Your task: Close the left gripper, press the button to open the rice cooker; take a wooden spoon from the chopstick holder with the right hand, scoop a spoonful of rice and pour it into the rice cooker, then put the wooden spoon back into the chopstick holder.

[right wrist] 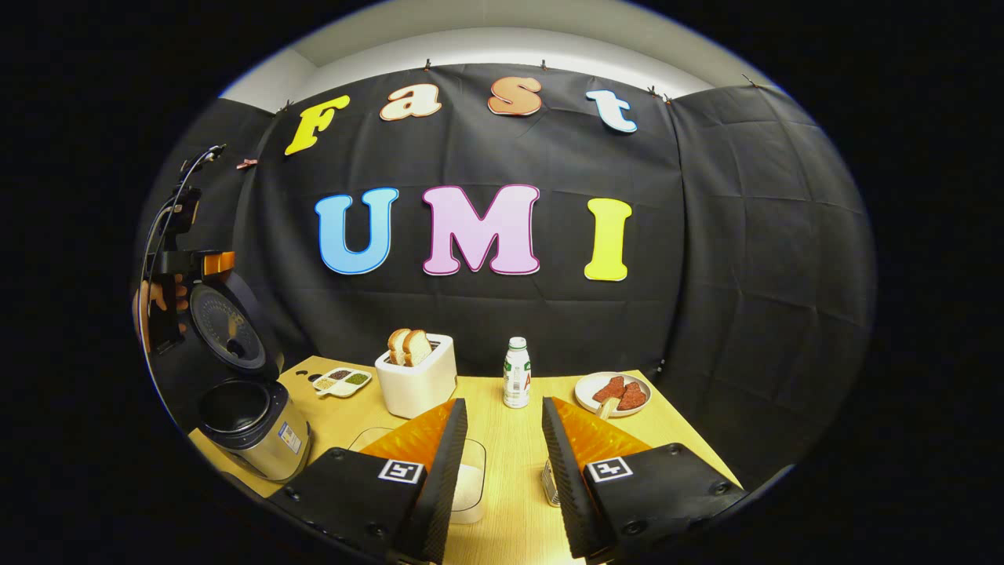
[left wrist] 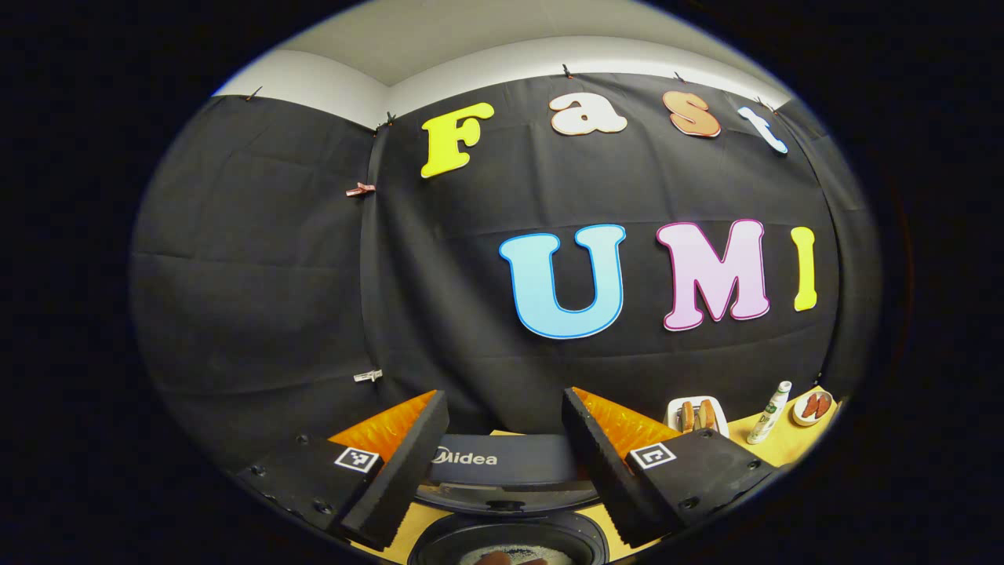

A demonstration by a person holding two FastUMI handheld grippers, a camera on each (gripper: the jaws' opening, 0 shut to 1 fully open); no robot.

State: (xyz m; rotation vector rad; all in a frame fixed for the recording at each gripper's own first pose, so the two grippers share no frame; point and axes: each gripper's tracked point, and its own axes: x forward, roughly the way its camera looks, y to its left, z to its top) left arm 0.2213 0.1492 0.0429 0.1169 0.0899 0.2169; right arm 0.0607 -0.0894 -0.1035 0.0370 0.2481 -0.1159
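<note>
The rice cooker [right wrist: 251, 424] stands open at the table's left end, its lid [right wrist: 223, 326] tipped up and back. My left gripper [left wrist: 502, 392] hovers over it, open, with the lid's outer face [left wrist: 502, 459] between its fingers and the dark inner pot [left wrist: 510, 541] below, some white rice in its bottom. A hand holds that left gripper [right wrist: 176, 271] above the lid. My right gripper [right wrist: 503, 402] is open and empty over the table's near edge. A clear container of rice [right wrist: 469, 482] and the metal chopstick holder [right wrist: 549, 482] sit just below its fingers.
A white toaster [right wrist: 416, 377] with two bread slices stands mid-table, beside a small divided dish [right wrist: 343, 380]. A white bottle [right wrist: 516, 373] and a plate of sausage slices [right wrist: 616, 392] stand further right. The black cloth wall closes off the back and sides.
</note>
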